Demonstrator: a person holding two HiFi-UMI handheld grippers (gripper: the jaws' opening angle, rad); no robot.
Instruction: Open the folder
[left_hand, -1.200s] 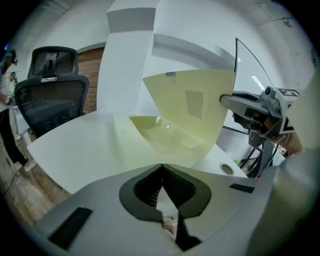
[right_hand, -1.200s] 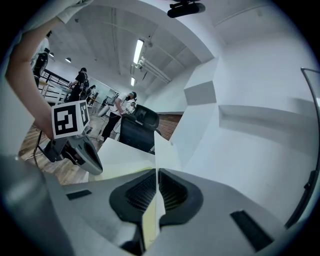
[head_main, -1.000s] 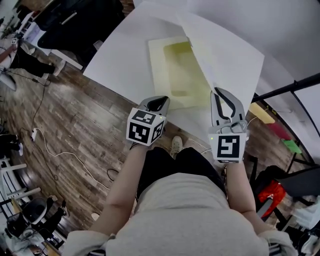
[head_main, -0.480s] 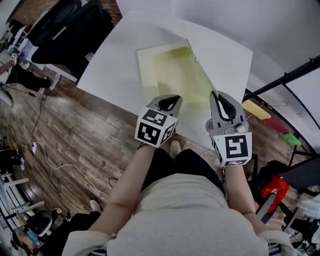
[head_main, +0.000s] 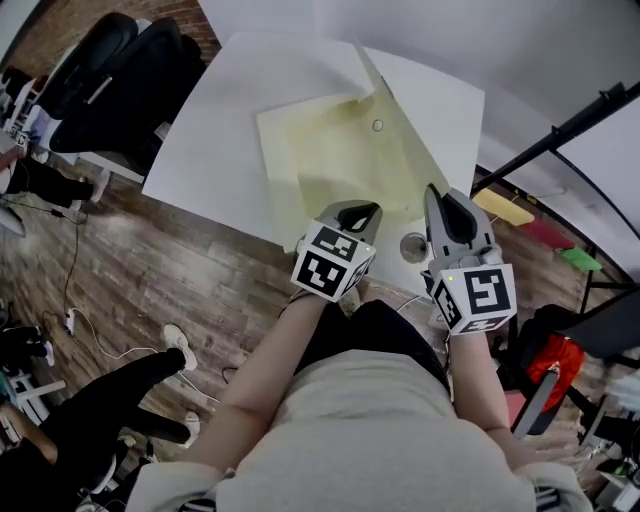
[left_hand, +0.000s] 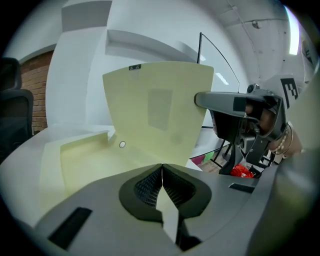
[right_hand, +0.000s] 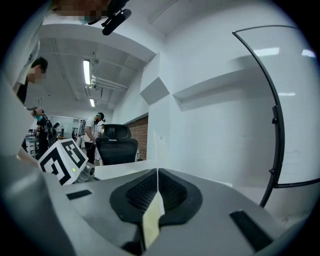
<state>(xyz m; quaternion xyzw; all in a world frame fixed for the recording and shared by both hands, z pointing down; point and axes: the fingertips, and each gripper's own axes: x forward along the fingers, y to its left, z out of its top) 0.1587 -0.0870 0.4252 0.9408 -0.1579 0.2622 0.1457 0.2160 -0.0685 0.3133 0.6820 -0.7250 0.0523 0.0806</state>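
On the counter lies the yellow folder. The left gripper view shows its upper cover standing upright, pinched in the shut right claw (foreshortened from the head view), while the left claw clamps the lower cover. A second ago its snap was hidden.

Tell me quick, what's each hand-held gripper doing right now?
Left hand-held gripper: closed, pinching the folder's lower leaf.
Right hand-held gripper: closed, pinching the folder's lifted cover.
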